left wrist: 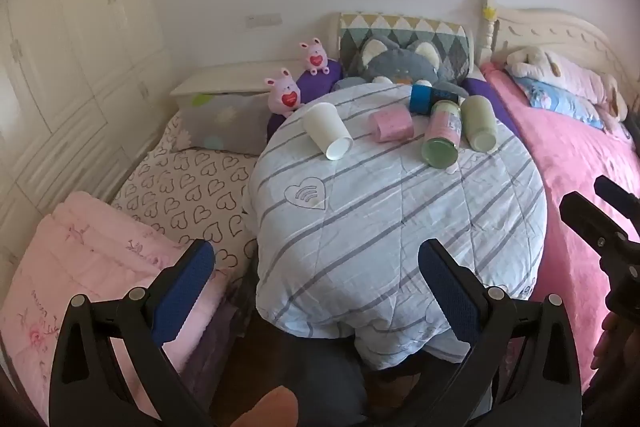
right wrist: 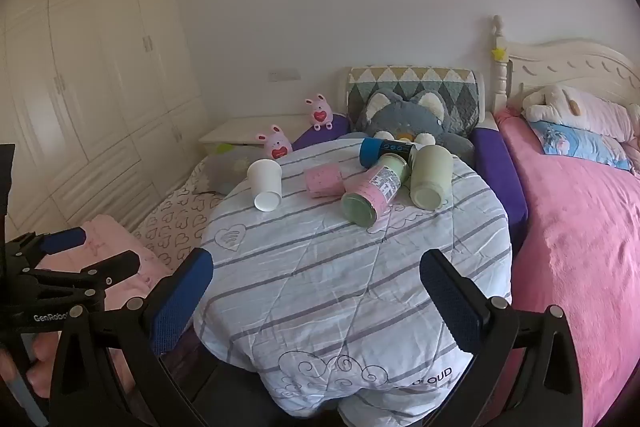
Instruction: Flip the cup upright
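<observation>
Through my left wrist camera, my left gripper [left wrist: 316, 291] hangs low at the near edge of the striped quilt [left wrist: 400, 219] that covers the round surface, its blue-padded fingers spread wide with nothing between them. The white paper cup [left wrist: 327, 131] lies on its side toward the far left of that quilt, well apart from my fingers, and I read the round end facing me as its base, with the wider mouth pointing away toward the pink bunny toy [left wrist: 283, 97]. To its right lie a pink cup [left wrist: 391, 124], a green-bottomed bottle [left wrist: 442, 135], a pale green cup [left wrist: 480, 127] and a blue can [left wrist: 428, 98], all tipped over too. At the right border I see my right gripper [left wrist: 600, 215], dark and side-on. Through my right wrist camera, my right gripper [right wrist: 316, 291] is likewise spread wide and empty, hovering over the quilt's [right wrist: 352, 267] near edge, with the white paper cup [right wrist: 265, 183] far ahead and to the left, still on its side. My left gripper [right wrist: 92, 253] shows at the left border, its fingers parted. As I judge it, nothing of the task is done yet: no cup is touched or gripped, and the reach, the grasp, the turn upright and the setting down are all still ahead of me.
</observation>
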The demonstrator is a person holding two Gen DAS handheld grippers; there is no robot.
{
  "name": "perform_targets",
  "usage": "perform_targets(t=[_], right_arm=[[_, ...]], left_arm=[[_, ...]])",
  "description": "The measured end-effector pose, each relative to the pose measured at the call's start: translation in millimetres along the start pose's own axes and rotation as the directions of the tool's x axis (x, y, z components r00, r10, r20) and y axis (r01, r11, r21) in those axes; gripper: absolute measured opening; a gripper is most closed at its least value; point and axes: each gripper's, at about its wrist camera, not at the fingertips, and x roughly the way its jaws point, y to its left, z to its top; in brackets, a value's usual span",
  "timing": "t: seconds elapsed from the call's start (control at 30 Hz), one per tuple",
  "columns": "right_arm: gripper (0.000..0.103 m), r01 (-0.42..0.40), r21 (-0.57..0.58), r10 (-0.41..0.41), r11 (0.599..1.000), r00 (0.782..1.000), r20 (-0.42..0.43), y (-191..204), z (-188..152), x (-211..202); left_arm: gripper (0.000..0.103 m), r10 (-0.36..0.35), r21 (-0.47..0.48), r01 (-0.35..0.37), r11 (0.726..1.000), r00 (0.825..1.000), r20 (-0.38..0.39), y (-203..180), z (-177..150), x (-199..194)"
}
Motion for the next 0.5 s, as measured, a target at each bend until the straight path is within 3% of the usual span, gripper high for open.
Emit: perform_targets(t=[0.5], right_arm=[[0.103,-0.008,0.003,0.008,1.0,1.0,0.003,0.5,0.1,2.3]], left_arm=[[0.103,0.013,-0.005,-0.013,1.0,1.0,-0.004,5.3,2.8,-2.5]])
